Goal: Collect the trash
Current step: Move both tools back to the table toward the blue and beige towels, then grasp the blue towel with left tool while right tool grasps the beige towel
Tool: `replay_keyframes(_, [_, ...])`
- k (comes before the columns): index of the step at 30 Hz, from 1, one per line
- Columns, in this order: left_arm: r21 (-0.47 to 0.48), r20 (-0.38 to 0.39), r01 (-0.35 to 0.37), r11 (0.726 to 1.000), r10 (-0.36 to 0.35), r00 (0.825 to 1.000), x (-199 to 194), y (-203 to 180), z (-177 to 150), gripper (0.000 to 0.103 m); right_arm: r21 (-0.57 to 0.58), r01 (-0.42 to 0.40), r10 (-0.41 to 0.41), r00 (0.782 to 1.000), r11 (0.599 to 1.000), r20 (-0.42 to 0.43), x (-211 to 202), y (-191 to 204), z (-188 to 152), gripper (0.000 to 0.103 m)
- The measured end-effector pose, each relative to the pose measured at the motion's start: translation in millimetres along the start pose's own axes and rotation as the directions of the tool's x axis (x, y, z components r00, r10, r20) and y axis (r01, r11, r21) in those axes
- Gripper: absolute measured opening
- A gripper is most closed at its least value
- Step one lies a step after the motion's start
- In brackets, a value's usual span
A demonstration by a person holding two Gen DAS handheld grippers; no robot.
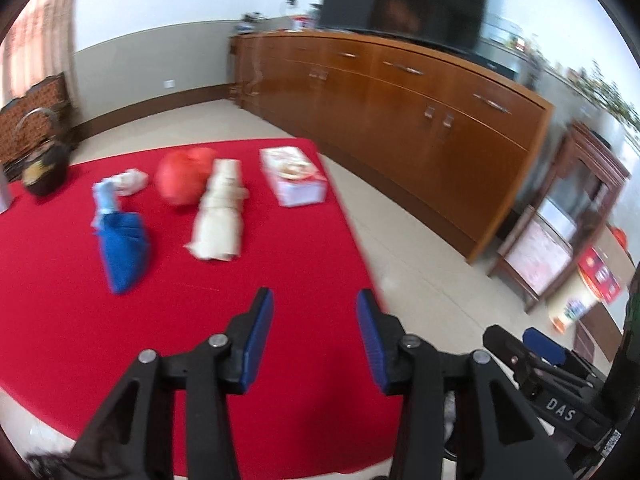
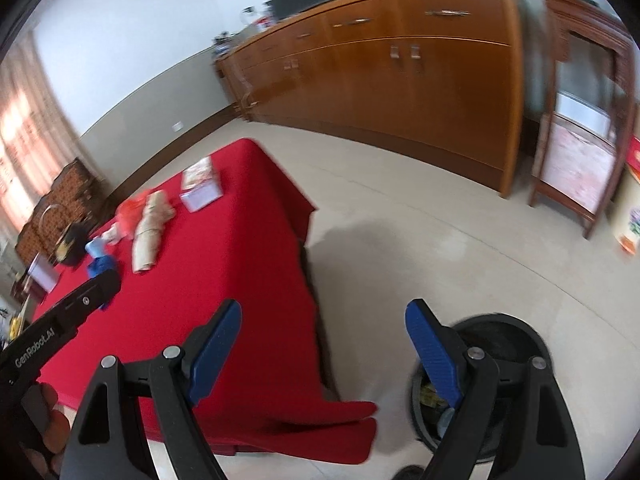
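Observation:
On the red-covered table (image 1: 200, 320) lie a blue cloth-like wrapper (image 1: 124, 248), a crumpled white tissue (image 1: 130, 182), a red crumpled bag (image 1: 184, 176) and a beige paper bundle (image 1: 220, 212). My left gripper (image 1: 316, 304) is open and empty, above the table's near right part, short of the trash. My right gripper (image 2: 324, 312) is open and empty, off the table's right edge, above a black trash bin (image 2: 500, 328) on the floor that holds some trash. The same trash shows far left in the right wrist view, with the beige bundle (image 2: 150, 232).
A white tissue box (image 1: 294, 176) sits at the table's far right. A dark basket with a handle (image 1: 42, 168) stands at the far left. A long wooden cabinet (image 1: 400, 120) lines the wall; a small wooden stand (image 1: 568, 216) is to its right. Pale tiled floor (image 2: 400, 200) surrounds the table.

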State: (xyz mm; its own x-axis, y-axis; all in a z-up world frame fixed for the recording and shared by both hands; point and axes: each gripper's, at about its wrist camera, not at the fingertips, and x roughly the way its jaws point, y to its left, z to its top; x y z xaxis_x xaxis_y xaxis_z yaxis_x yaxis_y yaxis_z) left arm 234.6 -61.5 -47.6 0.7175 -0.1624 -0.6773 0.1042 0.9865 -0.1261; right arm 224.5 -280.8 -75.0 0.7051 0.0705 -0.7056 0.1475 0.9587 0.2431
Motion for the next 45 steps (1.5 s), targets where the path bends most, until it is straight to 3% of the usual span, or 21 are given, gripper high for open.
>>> replay_keyframes(10, [-0.149, 0.014, -0.128, 0.980, 0.131, 0.991, 6, 97, 11, 0.049, -0.108, -0.120, 0.116, 0.992, 0.987, -0.039, 52, 99, 12, 0.086])
replay_keyframes(17, [-0.217, 0.014, -0.165, 0.962, 0.172, 0.985, 22, 145, 23, 0.049, -0.152, -0.176, 0.168, 0.984, 0.973, -0.062, 90, 156, 23, 0.086])
replay_keyframes(30, [-0.264, -0.022, -0.159, 0.951, 0.159, 0.987, 55, 178, 36, 0.049, -0.220, -0.189, 0.175, 0.981, 0.957, -0.082, 144, 220, 50, 0.086])
replay_keyframes(45, [-0.267, -0.068, -0.174, 0.948, 0.161, 0.985, 81, 185, 38, 0.049, -0.227, -0.161, 0.124, 0.978, 0.960, -0.166, 203, 243, 59, 0.086])
